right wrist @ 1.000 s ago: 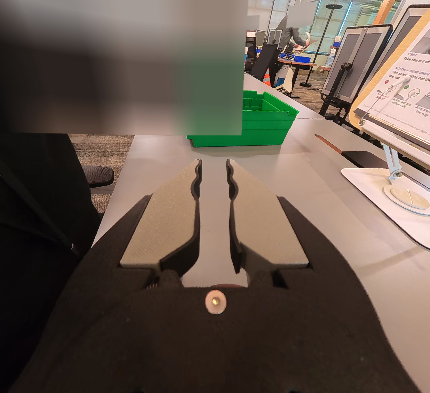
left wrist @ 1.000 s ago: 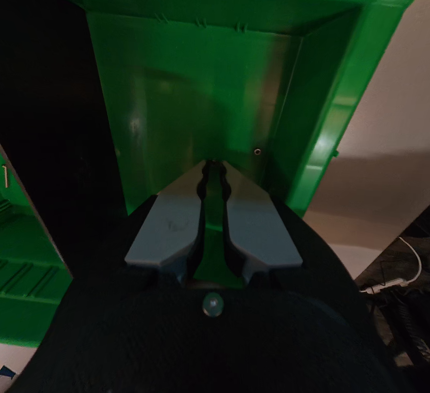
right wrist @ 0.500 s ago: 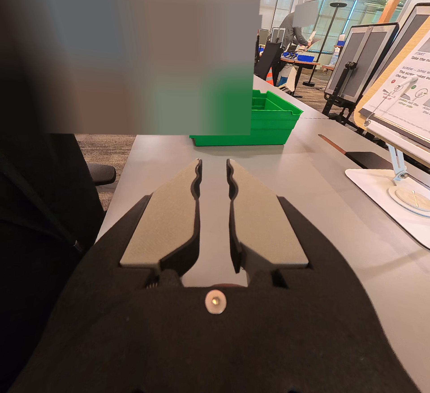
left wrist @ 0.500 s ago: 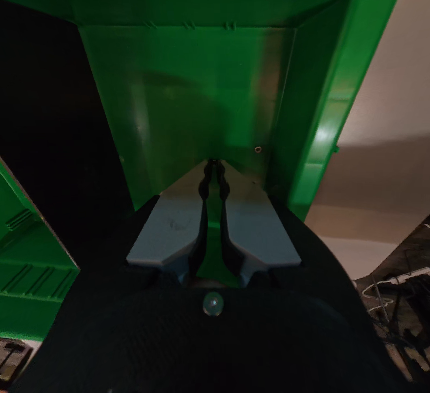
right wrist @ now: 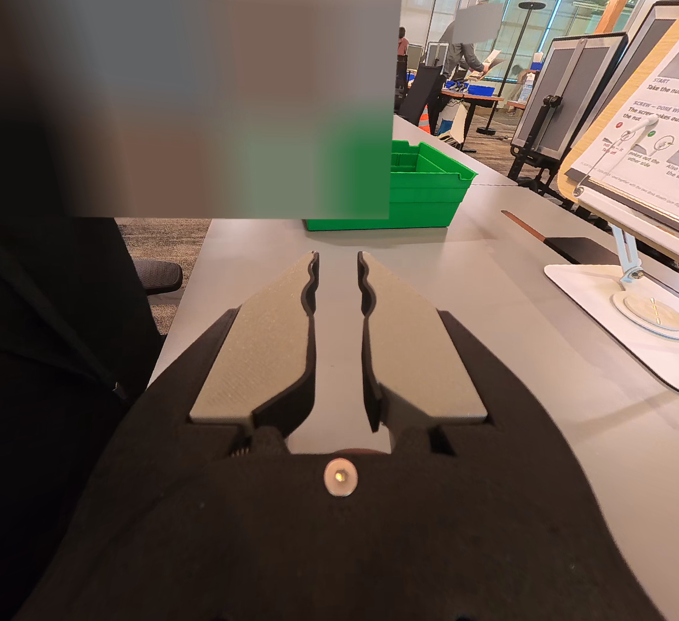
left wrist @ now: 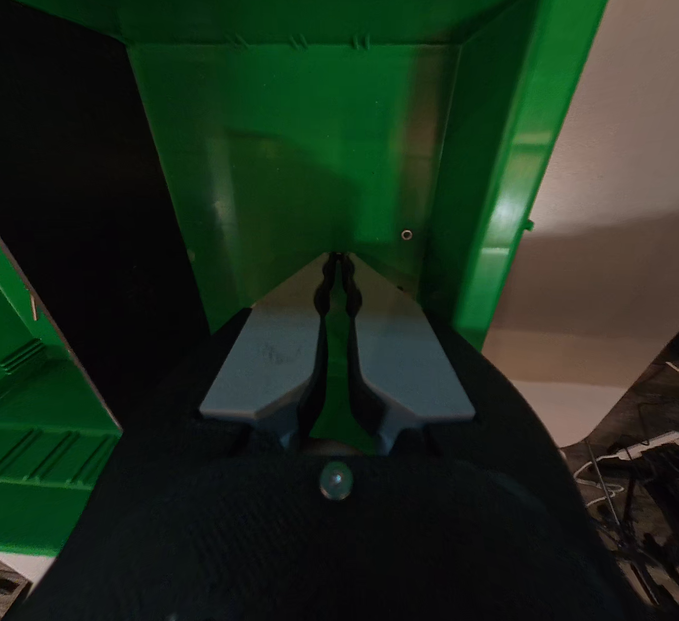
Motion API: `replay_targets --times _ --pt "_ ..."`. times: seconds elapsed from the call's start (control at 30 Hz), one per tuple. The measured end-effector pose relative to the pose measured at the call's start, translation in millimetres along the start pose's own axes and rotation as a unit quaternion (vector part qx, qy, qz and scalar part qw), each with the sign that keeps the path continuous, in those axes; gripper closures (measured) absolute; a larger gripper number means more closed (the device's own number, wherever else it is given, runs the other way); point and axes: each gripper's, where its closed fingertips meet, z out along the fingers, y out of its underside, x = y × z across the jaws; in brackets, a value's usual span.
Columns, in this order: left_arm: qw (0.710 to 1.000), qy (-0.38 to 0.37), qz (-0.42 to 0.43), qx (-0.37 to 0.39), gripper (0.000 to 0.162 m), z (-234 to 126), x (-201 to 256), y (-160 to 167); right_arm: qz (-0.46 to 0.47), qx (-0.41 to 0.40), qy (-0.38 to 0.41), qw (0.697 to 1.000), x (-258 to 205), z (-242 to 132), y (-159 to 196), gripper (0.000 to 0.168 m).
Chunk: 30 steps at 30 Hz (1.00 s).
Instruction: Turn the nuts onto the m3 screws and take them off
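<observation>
**Apparently still at pick-up: L gripper down in the bin, R waiting**

Probably step one, i.e. fetching parts; nothing is threaded yet as far as either view shows.

L side: left gripper (left wrist: 337, 256) reaches into a compartment of the green bin (left wrist: 514, 162), tips right at the bin floor. Jaws are drawn nearly together, only a sliver of gap at the tips. There's a tiny speck there, but it's too small and dark to say if it's a part, so can't tell whether they grip anything.

R side: right gripper (right wrist: 338, 257) hangs over the grey counter (right wrist: 477, 291), jaws apart, nothing between them. The bin sits at 12 o'clock from it and a sheet stand (right wrist: 624, 147) at 2 o'clock.

Task parts:
- One nut (left wrist: 406, 234) lies on the bin floor just beside the L tips, at approx 1 o'clock, near the R wall and not touching them.
- It reads as a full ring, so it lies flat w/ the bore pointing up at the camera. No long axis to speak of.
- A thin pale sliver (left wrist: 33, 303) at 9 o'clock in the next compartment may be a screw. If so, its long axis runs roughly 12–6, slightly tilted.

Next move, my guess: confirm the pinch. If empty, shift the tips toward 1 o'clock and close across the nut's flats, a fiddly job w/ a flat-lying nut. Then the R gripper needs a screw, held w/ its axis lined up to the bore.
</observation>
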Motion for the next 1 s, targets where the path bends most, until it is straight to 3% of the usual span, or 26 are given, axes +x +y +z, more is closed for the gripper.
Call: replay_targets --times 0.63,0.8,1.0 --pt "0.999 0.002 -0.030 -0.013 0.162 -6 1 5 -0.002 0.004 0.000 1.000 0 -3 -2 0.151" --pt "0.999 0.002 -0.043 -0.011 0.149 -6 3 5 -0.003 0.003 -0.001 1.000 -1 -2 -2 0.151" --pt "0.999 -0.004 -0.043 0.002 0.158 0 3 -1 -0.003 0.004 -0.001 1.000 -1 -2 -3 0.151"
